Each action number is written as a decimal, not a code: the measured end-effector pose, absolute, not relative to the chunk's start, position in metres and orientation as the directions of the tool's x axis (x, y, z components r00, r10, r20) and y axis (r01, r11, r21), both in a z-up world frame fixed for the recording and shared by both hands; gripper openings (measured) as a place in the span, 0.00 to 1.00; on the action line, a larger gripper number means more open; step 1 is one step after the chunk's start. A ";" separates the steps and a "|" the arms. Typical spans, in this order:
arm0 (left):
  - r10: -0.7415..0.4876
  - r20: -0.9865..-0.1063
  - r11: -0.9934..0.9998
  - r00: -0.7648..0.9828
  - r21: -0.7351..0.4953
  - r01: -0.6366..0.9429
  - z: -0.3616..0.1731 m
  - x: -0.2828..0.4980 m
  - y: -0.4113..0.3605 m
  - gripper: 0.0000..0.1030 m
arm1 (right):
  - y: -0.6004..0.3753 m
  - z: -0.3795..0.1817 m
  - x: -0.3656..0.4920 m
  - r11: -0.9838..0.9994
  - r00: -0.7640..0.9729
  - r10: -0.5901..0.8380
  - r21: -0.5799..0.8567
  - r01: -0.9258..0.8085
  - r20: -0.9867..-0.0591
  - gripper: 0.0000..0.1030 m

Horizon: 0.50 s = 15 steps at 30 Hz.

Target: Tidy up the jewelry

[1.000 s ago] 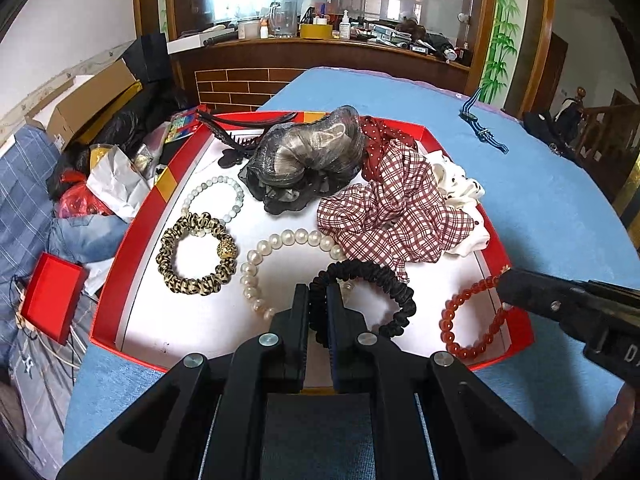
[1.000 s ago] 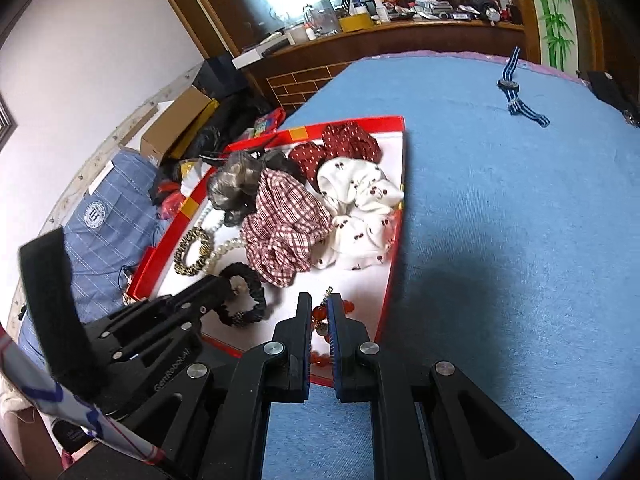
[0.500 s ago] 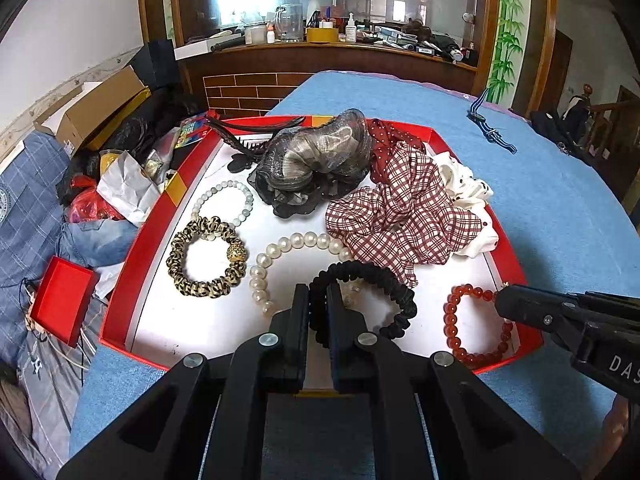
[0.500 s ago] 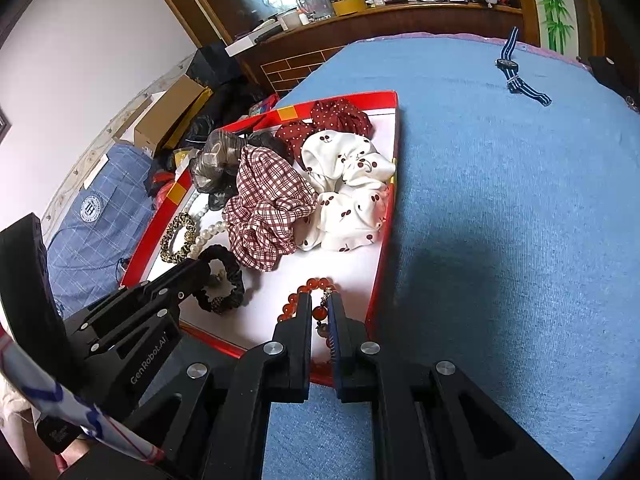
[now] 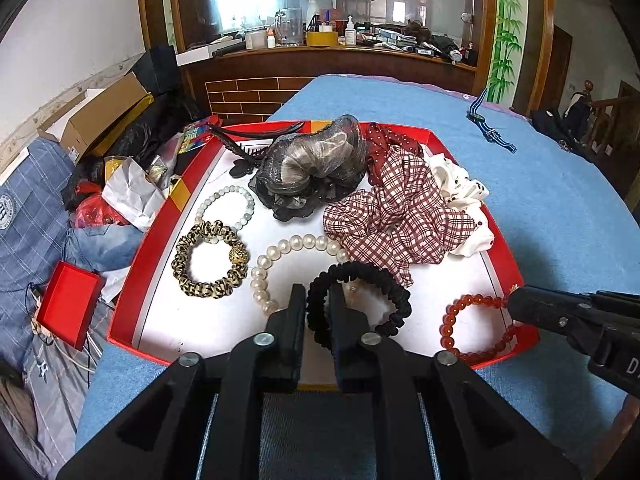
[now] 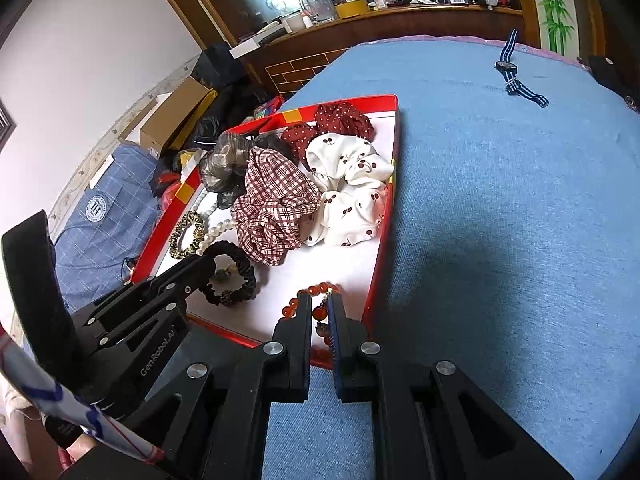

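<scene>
A red-rimmed tray with a white floor lies on the blue table and holds jewelry and scrunchies. My left gripper is shut on the near side of a black scrunchie, which rests on the tray; it also shows in the right wrist view. My right gripper is shut on a red bead bracelet at the tray's near right corner; the bracelet also shows in the left wrist view. A pearl bracelet, a leopard-print bracelet and a pale bead bracelet lie to the left.
A plaid scrunchie, a white cherry scrunchie, a dark red dotted scrunchie and a grey hair net piece fill the tray's far half. A striped watch lies far right. A small red box and clutter sit left of the table.
Both grippers have drawn back toward me a little and stay shut on their pieces. The red bead bracelet has slid toward the tray's near right corner.
</scene>
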State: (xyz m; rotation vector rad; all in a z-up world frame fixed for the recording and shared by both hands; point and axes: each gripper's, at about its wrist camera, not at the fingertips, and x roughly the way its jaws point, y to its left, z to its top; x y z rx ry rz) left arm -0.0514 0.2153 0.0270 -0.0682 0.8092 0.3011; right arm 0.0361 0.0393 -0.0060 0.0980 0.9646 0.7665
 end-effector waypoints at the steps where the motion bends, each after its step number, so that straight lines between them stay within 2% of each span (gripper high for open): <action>1: 0.242 -0.719 0.955 0.651 0.058 -0.291 0.028 -0.052 0.214 0.16 | 0.038 -0.005 0.035 0.737 0.335 0.629 0.401 -0.544 -0.702 0.10; 8: 0.256 -0.713 0.952 0.652 0.071 -0.297 0.032 -0.056 0.210 0.19 | 0.029 0.002 0.030 0.735 0.347 0.637 0.408 -0.541 -0.688 0.10; 12: 0.273 -0.703 0.949 0.657 0.083 -0.305 0.035 -0.059 0.207 0.37 | 0.022 0.004 0.027 0.736 0.352 0.639 0.410 -0.539 -0.684 0.10; 15: 0.280 -0.698 0.947 0.659 0.090 -0.308 0.037 -0.061 0.205 0.37 | 0.018 0.006 0.025 0.737 0.356 0.639 0.410 -0.537 -0.682 0.12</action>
